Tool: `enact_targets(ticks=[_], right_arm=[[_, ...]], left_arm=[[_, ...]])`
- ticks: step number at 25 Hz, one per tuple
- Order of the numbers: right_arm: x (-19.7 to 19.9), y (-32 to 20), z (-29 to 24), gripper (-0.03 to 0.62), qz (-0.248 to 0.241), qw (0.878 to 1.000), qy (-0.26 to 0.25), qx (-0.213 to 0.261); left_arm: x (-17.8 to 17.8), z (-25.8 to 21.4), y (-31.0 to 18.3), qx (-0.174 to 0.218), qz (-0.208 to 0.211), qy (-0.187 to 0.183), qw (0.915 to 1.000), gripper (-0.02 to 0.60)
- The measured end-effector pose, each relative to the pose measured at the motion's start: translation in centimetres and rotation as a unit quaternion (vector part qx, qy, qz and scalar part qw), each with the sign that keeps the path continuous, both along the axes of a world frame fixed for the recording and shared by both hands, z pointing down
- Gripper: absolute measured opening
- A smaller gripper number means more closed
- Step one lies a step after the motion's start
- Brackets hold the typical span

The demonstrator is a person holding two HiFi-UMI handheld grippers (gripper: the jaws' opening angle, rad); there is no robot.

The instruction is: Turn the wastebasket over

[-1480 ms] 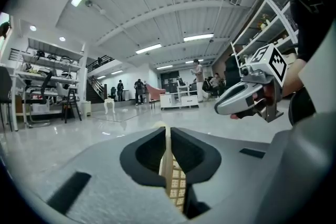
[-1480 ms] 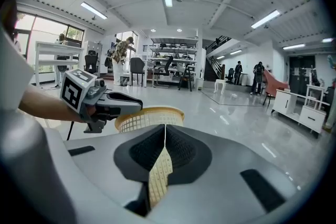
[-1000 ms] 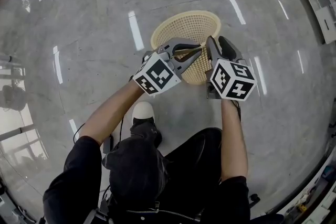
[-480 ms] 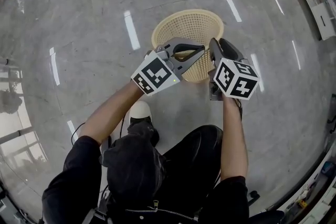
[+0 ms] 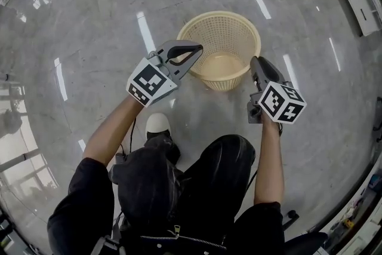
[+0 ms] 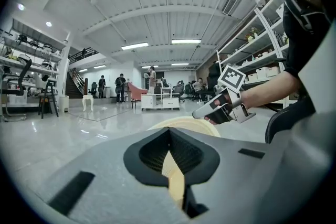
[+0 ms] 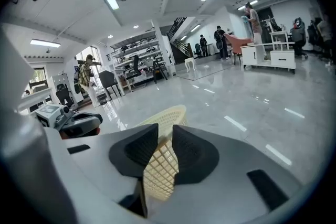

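Wastebasket (image 5: 224,39) upright in head view; gripper views add: left gripper (image 5: 199,49) clamps rim, right gripper (image 5: 255,60) jaws closing around wall

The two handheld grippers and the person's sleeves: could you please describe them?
The left gripper and right gripper are light grey plastic, each claw lined with black ribbed pads, each carrying a white cube of black square markers. The right claw is closing around the beige mesh wastebasket's wall. Sleeves are short, black.
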State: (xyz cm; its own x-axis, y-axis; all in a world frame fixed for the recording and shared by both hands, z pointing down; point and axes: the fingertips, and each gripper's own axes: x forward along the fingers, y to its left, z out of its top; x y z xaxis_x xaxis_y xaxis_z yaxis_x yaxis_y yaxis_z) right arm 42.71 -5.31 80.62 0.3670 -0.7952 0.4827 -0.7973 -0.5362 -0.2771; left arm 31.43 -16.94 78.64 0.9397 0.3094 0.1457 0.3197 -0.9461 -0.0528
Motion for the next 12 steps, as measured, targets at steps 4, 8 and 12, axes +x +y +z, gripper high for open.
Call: enact_targets(ticks=[4,8,12], right_arm=[[1.8,3.0,1.3,0.078,0.021,1.000,-0.008,-0.004],[3.7,5.9,4.3,0.062,0.053,0.997,-0.033,-0.035],[3.7,6.8,6.8,0.055,0.074,0.996,-0.045,-0.039]], left_arm=[[-0.6,1.4,0.2,-0.009,-0.003,-0.010,0.9999,0.006],[-0.1,1.8,0.6,-0.025,-0.006,-0.012,0.9996,0.006],[0.1,1.9,0.9,-0.030,-0.007,-0.011,0.9995,0.006]])
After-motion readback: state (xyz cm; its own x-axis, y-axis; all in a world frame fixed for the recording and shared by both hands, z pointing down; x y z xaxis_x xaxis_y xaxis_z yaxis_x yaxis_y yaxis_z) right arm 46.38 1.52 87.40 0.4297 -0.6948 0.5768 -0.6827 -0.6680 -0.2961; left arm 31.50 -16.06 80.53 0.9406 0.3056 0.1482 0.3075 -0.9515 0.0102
